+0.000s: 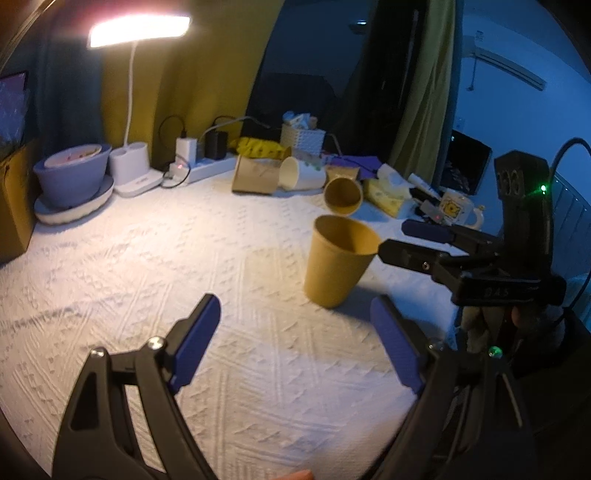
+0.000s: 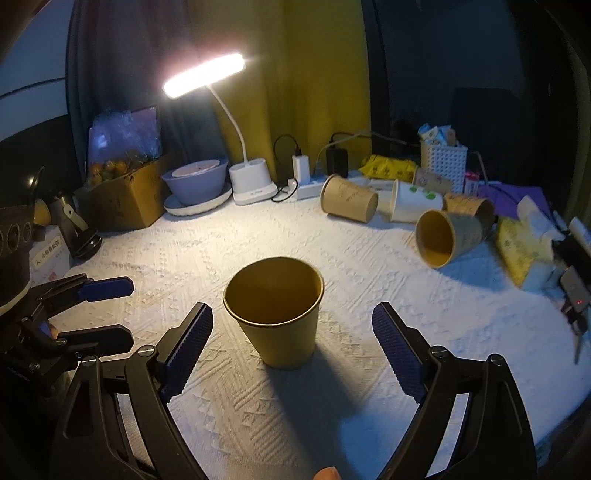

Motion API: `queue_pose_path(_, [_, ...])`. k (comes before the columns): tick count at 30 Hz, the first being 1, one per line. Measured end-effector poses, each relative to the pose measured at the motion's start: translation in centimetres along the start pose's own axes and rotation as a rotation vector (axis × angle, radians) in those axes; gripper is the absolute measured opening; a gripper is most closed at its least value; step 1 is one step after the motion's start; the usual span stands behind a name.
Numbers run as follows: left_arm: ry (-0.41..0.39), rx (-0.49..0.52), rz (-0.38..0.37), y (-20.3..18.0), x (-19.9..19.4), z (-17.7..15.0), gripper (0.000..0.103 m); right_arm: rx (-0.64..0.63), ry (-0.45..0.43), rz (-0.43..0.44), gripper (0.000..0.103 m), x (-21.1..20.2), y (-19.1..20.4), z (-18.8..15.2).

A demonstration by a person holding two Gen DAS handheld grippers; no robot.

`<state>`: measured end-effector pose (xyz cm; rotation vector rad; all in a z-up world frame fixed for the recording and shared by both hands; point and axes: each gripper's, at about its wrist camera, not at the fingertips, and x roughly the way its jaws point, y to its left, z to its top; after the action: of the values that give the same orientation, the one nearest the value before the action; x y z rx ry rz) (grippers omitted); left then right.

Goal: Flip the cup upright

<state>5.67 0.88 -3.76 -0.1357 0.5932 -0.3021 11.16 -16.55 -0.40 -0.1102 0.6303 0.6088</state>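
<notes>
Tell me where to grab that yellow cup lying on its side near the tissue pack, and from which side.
Grip the tipped yellow cup across its side wall, about mid-body, coming from above with one of the fingers on each flank. It lies on the white cloth with its open mouth facing the right gripper, so the rounded wall is exposed. Rim pinching would probably crush thin paper.

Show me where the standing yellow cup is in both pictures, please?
Left wrist view: the standing yellow cup is right of centre, beyond the open left hand-held gripper.
Right wrist view: the cup is at centre, just ahead of the open right hand-held gripper.
Shared landmark: the lit desk lamp at the back.
</notes>
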Motion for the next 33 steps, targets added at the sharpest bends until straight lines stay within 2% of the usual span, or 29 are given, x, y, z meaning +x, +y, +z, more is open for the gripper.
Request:
queue_pose_path(5, [-0.022,0.028,0.004,-1.2,-0.9,0.7,0.085,-0.004,-0.038,-0.018,0.09,-2.1,-0.1,0.6])
queue_pose_path(9, [-0.08,0.026,0.023,-1.8,-2.4,1.4,0.085,-0.007,-0.067,-0.032,0.09,-3.7,-0.2,1.0])
queue_pose_path(12, [-0.124,0.028,0.035,-2.2,-3.5,1.8,0.094,-0.014,-0.09,-0.042,0.09,-4.9,-0.1,1.3])
queue_pose_path(17, [-0.191,-0.005,0.004,-3.0,-5.3,2.3,0.095,-0.035,-0.12,-0.069,0.09,-7.1,0.2,2.1])
queue_pose_path(23, [-0.243,0.058,0.078,-5.3,-6.8,3.9,0.095,-0.022,-0.152,-0.088,0.09,-10.0,0.7,2.9])
queue_pose_path(27, [-0.253,0.09,0.073,-6.9,-7.3,4.4,0.095,-0.02,-0.168,-0.094,0.09,-11.6,0.9,3.3])
queue_pose_path(33, [-0.268,0.166,0.103,-9.4,-8.0,4.5,0.095,-0.018,-0.201,-0.091,0.09,-13.5,1.1,3.0])
